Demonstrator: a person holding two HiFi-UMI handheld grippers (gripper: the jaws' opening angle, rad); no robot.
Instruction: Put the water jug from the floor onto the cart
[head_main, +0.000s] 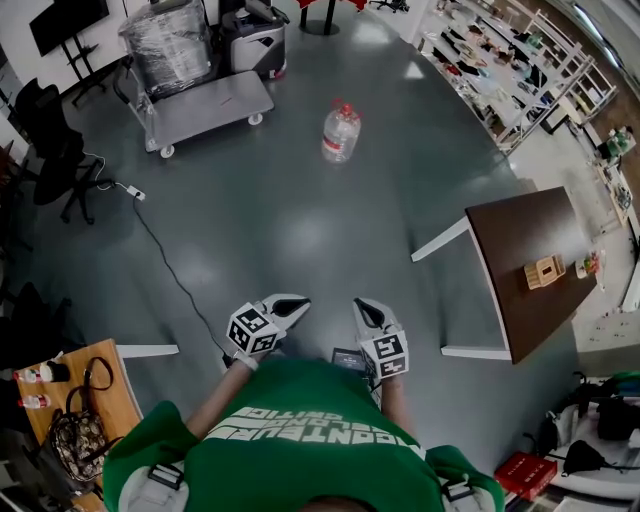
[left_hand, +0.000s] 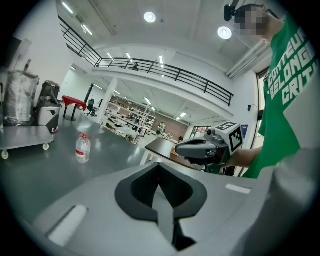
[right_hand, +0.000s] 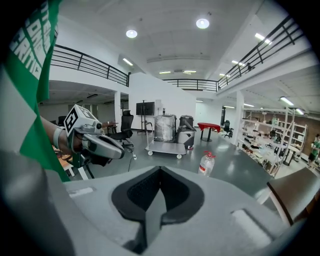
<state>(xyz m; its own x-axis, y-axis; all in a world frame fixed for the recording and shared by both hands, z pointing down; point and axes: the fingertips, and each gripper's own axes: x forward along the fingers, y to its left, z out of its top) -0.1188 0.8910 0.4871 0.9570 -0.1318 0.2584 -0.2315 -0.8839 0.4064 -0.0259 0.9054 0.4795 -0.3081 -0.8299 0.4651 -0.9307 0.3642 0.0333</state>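
The clear plastic water jug (head_main: 341, 133), red-capped and red-labelled, stands upright on the grey floor (head_main: 300, 230), well ahead of both claws and touching neither. The left gripper (head_main: 292, 305) and the right gripper (head_main: 366, 306) sit side by side close to the person's green shirt (head_main: 300, 440), each with its jaws pressed together on nothing. The grey flat platform cart (head_main: 215, 105) stands beyond the jug, to its left and apart from it.

Counted here: one water jug (head_main: 341, 132), one flat cart (head_main: 215, 100) carrying one wrapped bundle (head_main: 165, 45), one brown table (head_main: 520, 250), one wooden desk (head_main: 120, 395) with one handbag (head_main: 75, 432) and what look like two small bottles (head_main: 40, 372), and one black office chair (head_main: 50, 150). Two grippers are in frame, the left gripper (head_main: 298, 301) and the right gripper (head_main: 362, 304).
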